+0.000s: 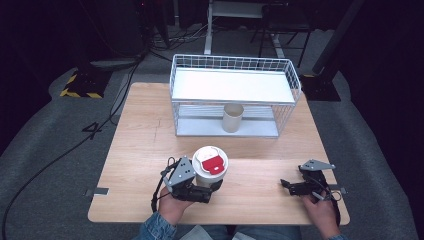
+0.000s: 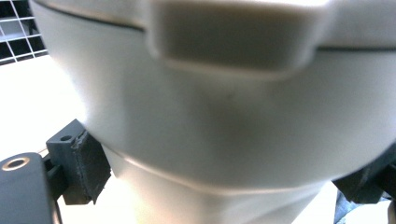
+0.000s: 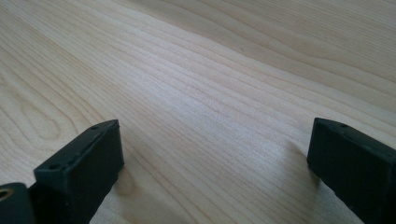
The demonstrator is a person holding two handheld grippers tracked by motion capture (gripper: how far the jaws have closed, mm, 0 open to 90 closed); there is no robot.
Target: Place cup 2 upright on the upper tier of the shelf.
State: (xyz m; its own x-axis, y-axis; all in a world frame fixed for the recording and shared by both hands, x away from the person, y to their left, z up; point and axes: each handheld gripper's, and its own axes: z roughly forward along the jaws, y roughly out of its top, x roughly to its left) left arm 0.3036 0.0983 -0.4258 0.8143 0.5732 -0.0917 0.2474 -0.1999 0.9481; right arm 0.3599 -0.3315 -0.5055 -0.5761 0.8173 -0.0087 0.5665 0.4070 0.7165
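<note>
A white cup with a lid that bears a red patch (image 1: 210,165) is held just above the wooden table (image 1: 145,145) near its front edge. My left gripper (image 1: 207,189) is shut on the cup's body below the lid. In the left gripper view the cup (image 2: 219,121) looms close and its pads (image 2: 91,165) press on both sides. My right gripper (image 1: 286,185) rests low at the front right, jaws wide apart. In the right gripper view bare wood lies between its fingers (image 3: 88,163).
A white wire rack (image 1: 232,95) with a flat shelf stands at the back of the table. A plain beige cup (image 1: 232,118) stands upright under that shelf. Cables run over the grey floor to the left.
</note>
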